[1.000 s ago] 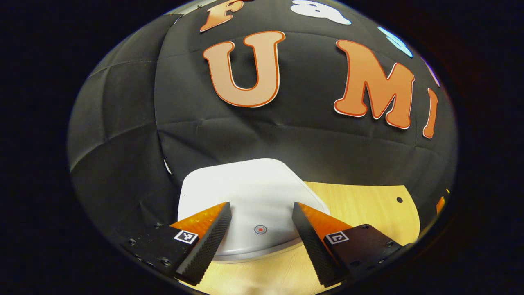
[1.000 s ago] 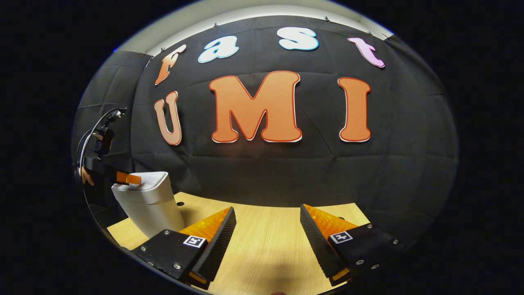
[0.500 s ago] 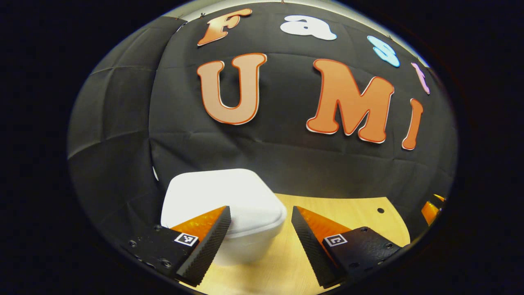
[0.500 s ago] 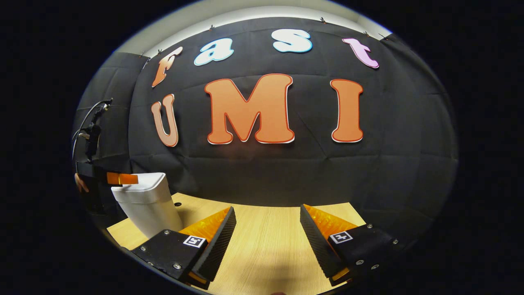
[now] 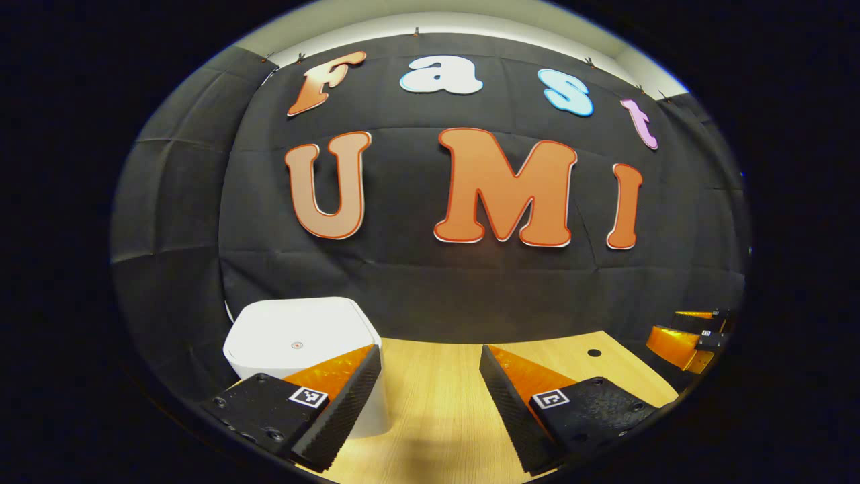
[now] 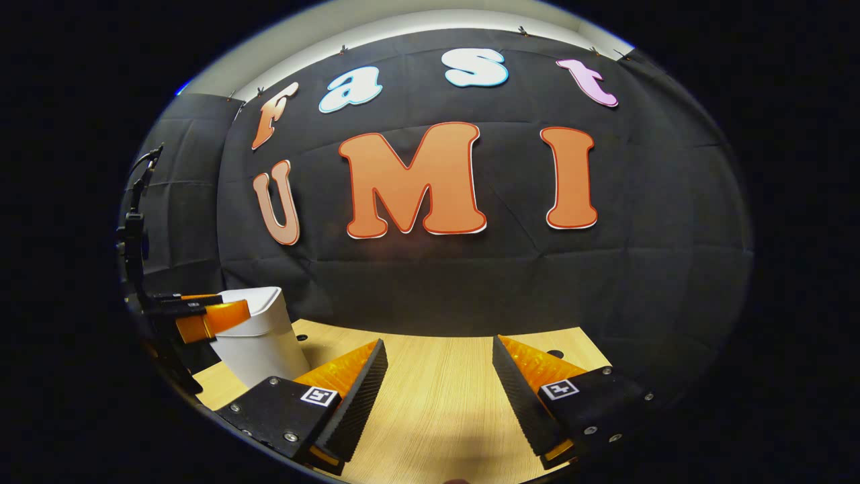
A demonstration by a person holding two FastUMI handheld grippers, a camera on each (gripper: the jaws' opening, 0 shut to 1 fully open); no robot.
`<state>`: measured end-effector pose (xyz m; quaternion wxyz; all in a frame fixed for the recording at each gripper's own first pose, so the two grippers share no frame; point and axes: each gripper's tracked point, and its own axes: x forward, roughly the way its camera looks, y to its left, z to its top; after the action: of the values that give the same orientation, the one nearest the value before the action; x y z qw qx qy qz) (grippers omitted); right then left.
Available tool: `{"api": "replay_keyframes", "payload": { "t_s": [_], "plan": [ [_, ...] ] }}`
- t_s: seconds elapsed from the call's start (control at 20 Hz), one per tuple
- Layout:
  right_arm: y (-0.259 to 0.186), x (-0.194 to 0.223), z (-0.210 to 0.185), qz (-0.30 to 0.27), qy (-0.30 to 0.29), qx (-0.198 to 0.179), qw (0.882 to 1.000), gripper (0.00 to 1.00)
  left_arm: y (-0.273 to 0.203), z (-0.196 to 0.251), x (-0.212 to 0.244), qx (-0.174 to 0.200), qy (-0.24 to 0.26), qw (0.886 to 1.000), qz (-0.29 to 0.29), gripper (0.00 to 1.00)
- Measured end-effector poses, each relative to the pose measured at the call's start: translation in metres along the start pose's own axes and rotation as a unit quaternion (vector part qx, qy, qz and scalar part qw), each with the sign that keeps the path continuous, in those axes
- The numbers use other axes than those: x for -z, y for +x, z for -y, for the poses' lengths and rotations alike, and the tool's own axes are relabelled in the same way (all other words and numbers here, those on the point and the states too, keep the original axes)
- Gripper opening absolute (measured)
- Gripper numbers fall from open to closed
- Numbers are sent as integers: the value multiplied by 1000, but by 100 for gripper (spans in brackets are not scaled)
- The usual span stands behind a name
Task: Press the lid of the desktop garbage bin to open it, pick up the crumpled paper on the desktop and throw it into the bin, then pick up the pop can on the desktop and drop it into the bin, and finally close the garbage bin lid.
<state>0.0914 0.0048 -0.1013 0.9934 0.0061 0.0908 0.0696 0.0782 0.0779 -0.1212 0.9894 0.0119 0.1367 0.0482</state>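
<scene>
Beside the bin (image 5: 299, 343): left gripper (image 5: 430, 403) hovering, jaws wide, empty.
Lid (image 5: 295, 328): lying shut — paper and can likely already inside.
Right gripper (image 6: 437, 396): wide, idling.

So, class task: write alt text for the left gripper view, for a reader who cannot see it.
A white desktop garbage bin, lid shut, stands at the left of a wooden table, behind the open left gripper. The other gripper shows at the far right, before a black cloth wall.
</scene>
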Motion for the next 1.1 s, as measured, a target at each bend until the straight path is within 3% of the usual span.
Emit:
{"api": "replay_keyframes", "payload": {
  "t_s": [0.4, 1.1],
  "plan": [
    [-11, 1, 8, 1, 5, 17, 1000, 94, -8, 27, 9, 13, -5, 1000, 3, 94],
    [-17, 8, -1, -3, 8, 11, 1000, 94, -15, 38, 11, 12, -12, 1000, 6, 94]
  ]
}}
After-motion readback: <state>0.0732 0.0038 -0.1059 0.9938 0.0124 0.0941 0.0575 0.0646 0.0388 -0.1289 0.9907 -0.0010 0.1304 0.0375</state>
